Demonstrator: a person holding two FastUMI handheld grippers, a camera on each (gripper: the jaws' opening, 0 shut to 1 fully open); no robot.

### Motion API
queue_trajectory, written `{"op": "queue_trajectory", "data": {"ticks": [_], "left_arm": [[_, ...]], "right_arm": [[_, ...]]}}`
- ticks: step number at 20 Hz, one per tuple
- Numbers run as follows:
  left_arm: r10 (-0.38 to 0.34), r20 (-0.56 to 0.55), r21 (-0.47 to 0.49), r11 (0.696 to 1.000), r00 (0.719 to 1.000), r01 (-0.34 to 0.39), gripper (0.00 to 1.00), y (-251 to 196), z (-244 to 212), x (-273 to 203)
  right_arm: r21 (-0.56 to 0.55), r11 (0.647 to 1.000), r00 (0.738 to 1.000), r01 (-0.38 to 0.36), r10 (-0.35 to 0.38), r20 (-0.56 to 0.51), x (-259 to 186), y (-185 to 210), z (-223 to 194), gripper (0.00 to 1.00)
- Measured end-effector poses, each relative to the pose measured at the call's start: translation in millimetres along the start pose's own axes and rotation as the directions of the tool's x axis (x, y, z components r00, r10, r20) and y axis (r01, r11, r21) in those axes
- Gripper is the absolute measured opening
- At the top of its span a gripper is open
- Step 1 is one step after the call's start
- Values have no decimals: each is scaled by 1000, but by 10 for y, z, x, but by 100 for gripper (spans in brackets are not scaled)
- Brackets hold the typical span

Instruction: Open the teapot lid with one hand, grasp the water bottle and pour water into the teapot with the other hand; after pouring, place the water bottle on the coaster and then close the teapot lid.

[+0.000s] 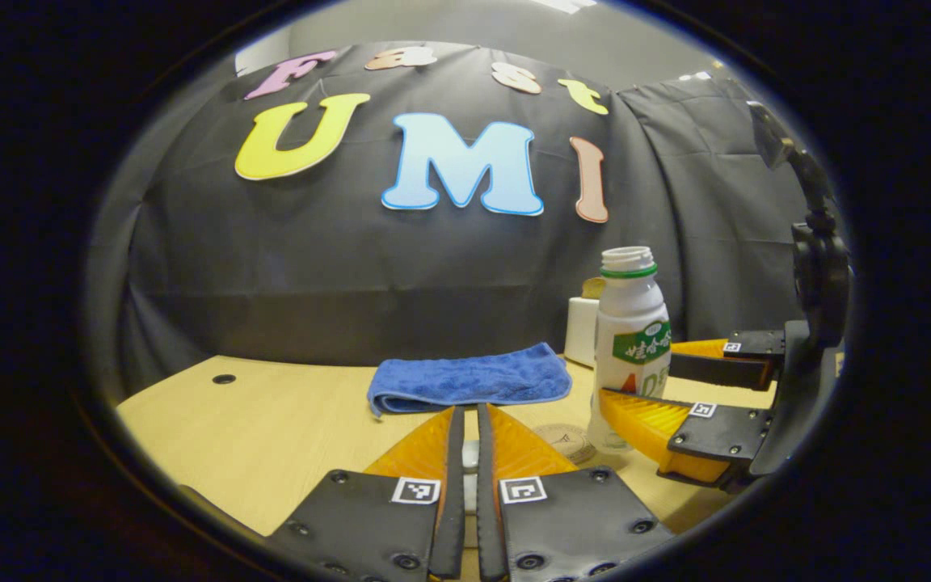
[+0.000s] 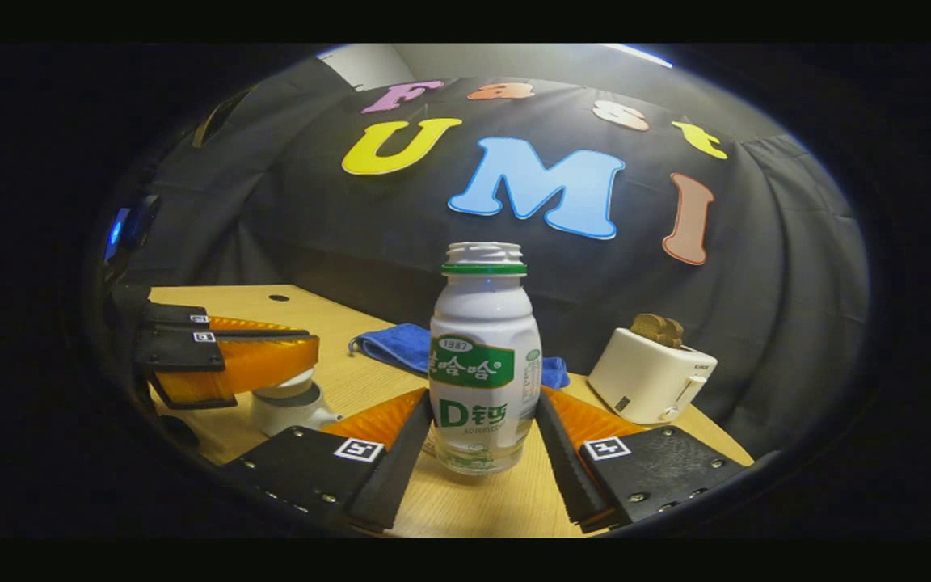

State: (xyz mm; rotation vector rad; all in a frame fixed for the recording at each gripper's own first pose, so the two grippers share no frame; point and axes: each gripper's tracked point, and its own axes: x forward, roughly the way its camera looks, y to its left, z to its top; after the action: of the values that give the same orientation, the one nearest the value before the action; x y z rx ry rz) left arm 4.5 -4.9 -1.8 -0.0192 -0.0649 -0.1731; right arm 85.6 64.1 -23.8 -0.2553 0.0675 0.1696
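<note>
The white water bottle point(image 2: 482, 364), uncapped and with a green label, stands upright on the table. My right gripper point(image 2: 483, 398) is shut on its lower body, one finger on each side. In the left gripper view the water bottle point(image 1: 631, 323) stands just right of a round coaster point(image 1: 566, 440), with the right gripper point(image 1: 639, 376) clasping it. My left gripper point(image 1: 469, 414) is shut on a small white knob. The right gripper view shows the left gripper point(image 2: 308, 349) pinching the lid on top of the white teapot point(image 2: 292, 414). I cannot tell whether the lid is seated or raised.
A folded blue towel point(image 1: 469, 380) lies on the wooden table point(image 1: 271, 420) behind the coaster. A white toaster point(image 2: 651, 376) with bread in it stands at the back right. A small hole point(image 1: 224, 378) marks the table's far left.
</note>
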Motion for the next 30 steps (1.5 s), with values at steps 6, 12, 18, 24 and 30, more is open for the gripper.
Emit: {"op": "queue_trajectory", "data": {"ticks": [6,12,18,24,30], "left_arm": [[5,-25,25,1000,1000,-5,13,4,-83,48],[18,-32,50,999,999,-17,13,19,-107,76],[31,-34,64,998,999,-29,13,48,-120,92],[47,-53,81,996,997,-43,13,67,-189,104],[51,-50,81,996,997,-47,20,73,-174,108]], "right_arm": [[13,1000,1000,0,-1,6,-24,-3,33,75],[26,1000,1000,-1,0,10,-37,-5,61,75],[38,999,1000,7,-8,14,-62,-37,86,75],[51,999,1000,9,-10,13,-52,-59,95,75],[56,998,1000,9,-9,9,-48,-83,90,75]]}}
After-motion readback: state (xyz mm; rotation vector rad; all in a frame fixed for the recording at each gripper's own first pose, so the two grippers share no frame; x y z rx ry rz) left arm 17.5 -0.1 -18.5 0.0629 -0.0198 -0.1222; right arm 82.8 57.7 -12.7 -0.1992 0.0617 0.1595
